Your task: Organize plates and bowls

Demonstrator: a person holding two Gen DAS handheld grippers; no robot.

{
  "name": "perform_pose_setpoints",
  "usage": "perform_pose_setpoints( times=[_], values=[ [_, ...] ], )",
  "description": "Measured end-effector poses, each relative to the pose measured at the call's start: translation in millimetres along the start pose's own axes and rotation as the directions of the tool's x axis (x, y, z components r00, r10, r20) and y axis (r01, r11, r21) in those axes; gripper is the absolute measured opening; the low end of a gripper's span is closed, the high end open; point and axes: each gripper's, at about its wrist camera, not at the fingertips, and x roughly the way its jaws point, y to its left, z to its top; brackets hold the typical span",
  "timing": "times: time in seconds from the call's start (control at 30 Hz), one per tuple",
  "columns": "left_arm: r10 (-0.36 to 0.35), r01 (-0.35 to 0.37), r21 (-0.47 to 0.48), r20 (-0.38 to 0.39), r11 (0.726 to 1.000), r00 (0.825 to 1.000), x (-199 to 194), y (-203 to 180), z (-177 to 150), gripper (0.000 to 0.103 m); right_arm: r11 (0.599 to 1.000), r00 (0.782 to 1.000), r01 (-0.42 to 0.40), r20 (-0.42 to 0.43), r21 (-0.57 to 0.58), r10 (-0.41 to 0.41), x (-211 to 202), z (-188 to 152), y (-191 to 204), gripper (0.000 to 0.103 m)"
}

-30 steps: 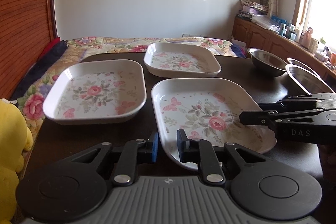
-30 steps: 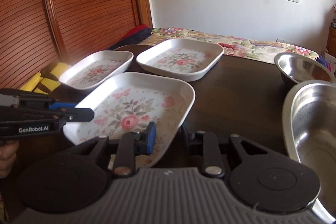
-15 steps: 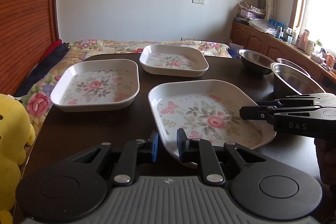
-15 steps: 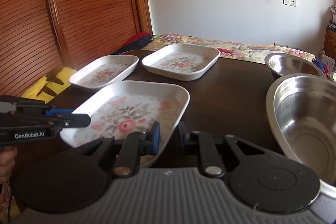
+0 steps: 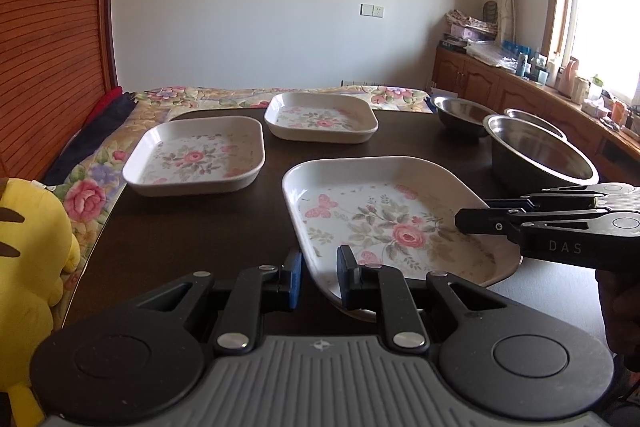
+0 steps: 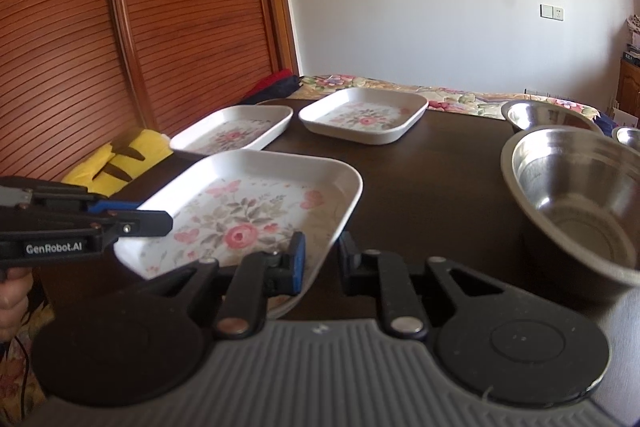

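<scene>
Both hand-held grippers gripped the nearest white floral square plate, raised above the dark surface: the left hand-held gripper clamped its near-left rim, the right hand-held gripper its right rim. Two matching plates lay beyond, steel bowls right.

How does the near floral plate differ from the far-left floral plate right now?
The near floral plate is raised and tilted, with a gripper at each side; the far-left floral plate lies flat on the dark table, untouched. The left gripper straddles the near plate's rim and the right gripper straddles its opposite edge; no gripper is near the far-left one. The near plate shows a pink butterfly; none is visible on the other. Both are white, squarish and rose-patterned.
</scene>
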Motion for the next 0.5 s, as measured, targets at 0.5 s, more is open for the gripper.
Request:
perform_pose_setpoints(
  times=[0.5],
  values=[
    [-0.002,0.002,0.008,-0.028,1.0,1.0,-2.6,-0.8,-16.8,0.019,1.0,1.0,0.004,-0.03,0.006,-0.004,-4.7,-14.6,10.9,0.02]
  ],
)
